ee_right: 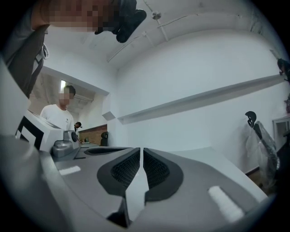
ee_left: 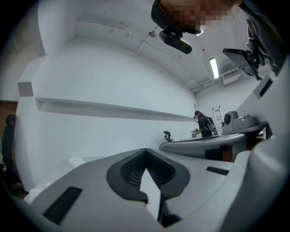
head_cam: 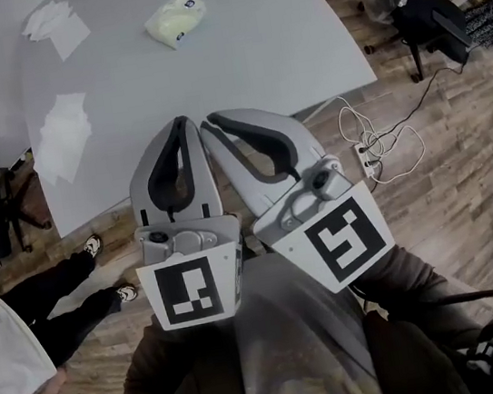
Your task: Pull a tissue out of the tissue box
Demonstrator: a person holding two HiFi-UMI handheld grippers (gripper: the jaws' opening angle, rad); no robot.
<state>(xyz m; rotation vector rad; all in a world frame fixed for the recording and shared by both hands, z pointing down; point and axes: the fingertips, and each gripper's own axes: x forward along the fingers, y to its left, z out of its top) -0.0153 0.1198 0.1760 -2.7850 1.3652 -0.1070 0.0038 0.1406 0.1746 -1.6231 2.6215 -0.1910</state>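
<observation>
Tissues (head_cam: 61, 138) lie loose on the grey table (head_cam: 253, 53), some near its left edge and more at the far corner. Cords (head_cam: 384, 148) curl on the floor at the right. A person (head_cam: 13, 355) stands at the left. Only bare table lies between the grippers and the tissue box (head_cam: 175, 19), a soft, pale yellow pack far across the table. The left gripper (head_cam: 182, 121) is closed tight and holds nothing. The right gripper (head_cam: 207, 124) is almost closed, with a thin gap, and holds nothing too.

large pale grey surface (head_cam: 251, 44) over wood-plank floor (head_cam: 467, 195). white power strip (head_cam: 364, 154) with looped cables on the floor. black chair (head_cam: 425, 9) top right. white wall (ee_left: 113, 77), ceiling strip light (ee_left: 214, 68) lit.
</observation>
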